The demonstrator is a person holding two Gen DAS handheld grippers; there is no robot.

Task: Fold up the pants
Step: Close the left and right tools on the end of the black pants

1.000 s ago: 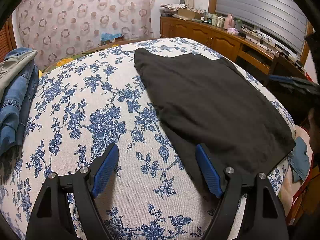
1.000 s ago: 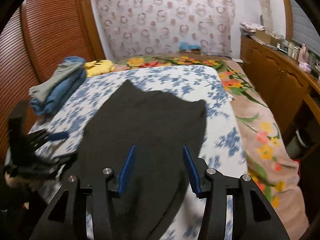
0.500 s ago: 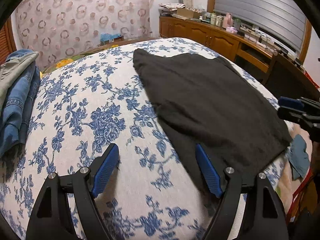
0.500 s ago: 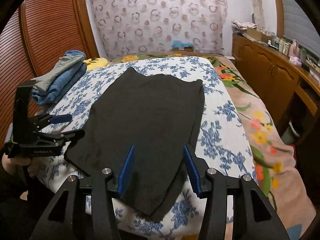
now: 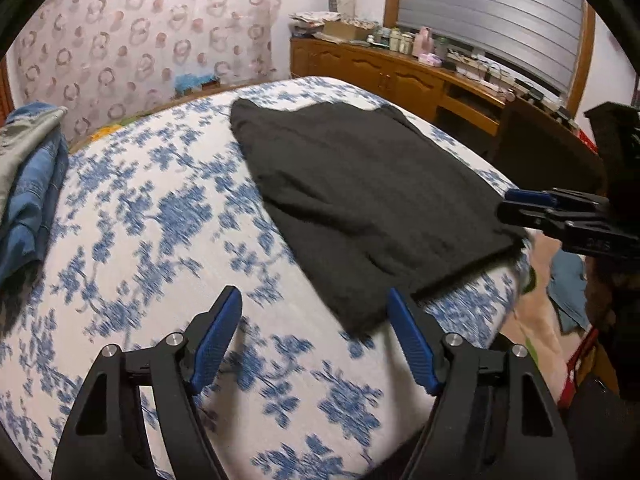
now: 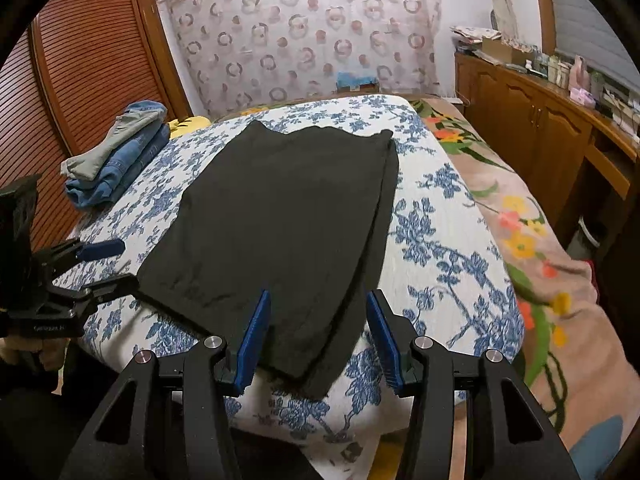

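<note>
Black pants (image 6: 288, 208) lie flat on the blue-flowered bed cover (image 6: 440, 240), their near hem at the bed's front edge. My right gripper (image 6: 318, 296) hovers open over the hem's right part, with cloth below the gap and neither pad touching it. My left gripper (image 5: 313, 293) is at the hem's left corner; its jaws are closing with only bed cover and the pants' (image 5: 360, 192) corner tip beneath them. Each gripper shows in the other's view: the left gripper (image 6: 116, 266) beside the hem's left corner, the right gripper (image 5: 516, 206) at its right end.
A pile of folded jeans (image 6: 120, 160) sits at the bed's far left. A flowered blanket (image 6: 520, 240) hangs off the right side. A wooden cabinet (image 6: 540, 120) with clutter runs along the right wall, and slatted wardrobe doors (image 6: 80, 60) stand on the left.
Both grippers have drawn back toward the bed's front edge, so the pants' near hem now shows whole. The right gripper has come into the left wrist view. The left jaws stand slightly narrower.
</note>
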